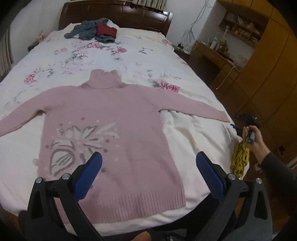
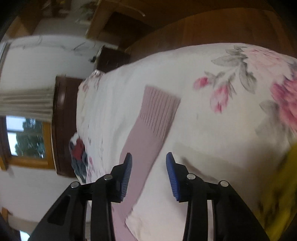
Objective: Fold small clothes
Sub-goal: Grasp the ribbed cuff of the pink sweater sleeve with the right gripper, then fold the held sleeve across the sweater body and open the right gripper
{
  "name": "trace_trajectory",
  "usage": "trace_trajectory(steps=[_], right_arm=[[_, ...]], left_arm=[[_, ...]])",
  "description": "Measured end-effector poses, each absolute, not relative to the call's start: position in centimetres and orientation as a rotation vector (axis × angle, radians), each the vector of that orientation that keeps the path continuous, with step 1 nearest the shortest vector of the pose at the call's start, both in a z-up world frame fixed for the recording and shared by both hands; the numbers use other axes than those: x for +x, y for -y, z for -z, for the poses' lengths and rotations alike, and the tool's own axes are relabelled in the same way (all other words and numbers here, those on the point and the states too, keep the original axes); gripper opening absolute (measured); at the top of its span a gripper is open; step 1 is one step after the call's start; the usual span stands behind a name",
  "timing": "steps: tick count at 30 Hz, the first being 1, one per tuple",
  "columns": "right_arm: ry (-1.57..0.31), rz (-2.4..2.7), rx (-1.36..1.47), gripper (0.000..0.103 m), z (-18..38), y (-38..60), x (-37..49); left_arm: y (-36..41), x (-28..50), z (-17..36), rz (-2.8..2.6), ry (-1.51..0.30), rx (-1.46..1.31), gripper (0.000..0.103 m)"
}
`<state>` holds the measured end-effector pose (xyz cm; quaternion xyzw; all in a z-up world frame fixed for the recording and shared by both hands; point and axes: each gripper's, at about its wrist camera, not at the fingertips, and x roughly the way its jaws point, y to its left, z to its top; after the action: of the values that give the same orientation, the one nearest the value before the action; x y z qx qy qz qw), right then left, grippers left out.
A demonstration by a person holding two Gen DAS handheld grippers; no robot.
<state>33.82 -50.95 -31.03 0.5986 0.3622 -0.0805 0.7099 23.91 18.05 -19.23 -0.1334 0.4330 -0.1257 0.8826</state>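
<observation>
A pink turtleneck sweater (image 1: 111, 118) is laid flat on its back on the bed (image 1: 130, 53), front up, collar toward the headboard (image 1: 118, 14) and ribbed hem toward the foot edge. Both sleeves are spread out sideways, and a white and grey flower pattern is seen on the lower chest. In the right wrist view the ribbed cuff of one sleeve (image 2: 157, 111) is shown lying flat on the flowered bedspread (image 2: 222, 103).

The left gripper (image 1: 148, 166) is held above the hem area with its blue-padded fingers (image 1: 89, 176) spread wide; nothing is grasped between them. The right gripper (image 2: 149, 174) is pointed along the sleeve, its fingers (image 2: 171, 178) parted with a clear gap and nothing gripped; whether the cloth is touched cannot be told.

At the right edge of the bed the person's right hand (image 1: 254, 137) is seen wrapped around a gripper handle, with a dark sleeve behind it. A yellow patterned cloth (image 1: 239, 159) is hung just beside it at the bed's edge. Near the headboard a heap of grey and dark red clothes (image 1: 94, 29) is piled, well apart from the sweater. A wooden desk (image 1: 215, 53) is placed beside the bed.
</observation>
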Motion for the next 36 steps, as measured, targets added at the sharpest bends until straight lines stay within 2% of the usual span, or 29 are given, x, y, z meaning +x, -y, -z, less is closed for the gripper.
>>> trace_trajectory(steps=[7, 13, 14, 16, 17, 18, 24, 30, 36], right_arm=[[-0.842, 0.253, 1.342, 0.039, 34.5, 52.8, 37.7], [-0.824, 0.273, 1.329, 0.037, 35.1, 52.3, 39.5], [-0.827, 0.272, 1.317, 0.033, 35.1, 52.2, 39.6], [-0.844, 0.259, 1.270, 0.017, 34.5, 51.7, 40.1], [-0.844, 0.256, 1.241, 0.008, 33.8, 51.4, 40.3], [-0.831, 0.249, 1.209, 0.007, 32.7, 50.9, 40.6], [-0.785, 0.135, 0.972, 0.006, 24.5, 44.9, 42.1], [-0.746, 0.009, 0.751, 0.006, 16.4, 33.6, 44.4], [-0.758, -0.102, 0.612, 0.006, 13.5, 22.0, 46.1]], left_arm=[[-18.2, 26.7, 21.4, 0.316, -0.925, -0.440, 0.100], [-19.6, 28.0, 22.9, 0.310, -0.928, -0.551, 0.100], [-20.0, 28.2, 23.1, 0.307, -0.931, -0.568, 0.100], [-20.5, 28.4, 23.3, 0.298, -0.940, -0.580, 0.100], [-20.8, 28.5, 23.4, 0.293, -0.948, -0.577, 0.100], [-21.1, 28.5, 23.4, 0.290, -0.955, -0.571, 0.100], [-22.5, 28.7, 23.4, 0.297, -0.971, -0.552, 0.100], [-24.4, 28.6, 21.9, 0.311, -0.922, -0.585, 0.100], [-27.1, 28.7, 20.3, 0.304, -0.880, -0.613, 0.100]])
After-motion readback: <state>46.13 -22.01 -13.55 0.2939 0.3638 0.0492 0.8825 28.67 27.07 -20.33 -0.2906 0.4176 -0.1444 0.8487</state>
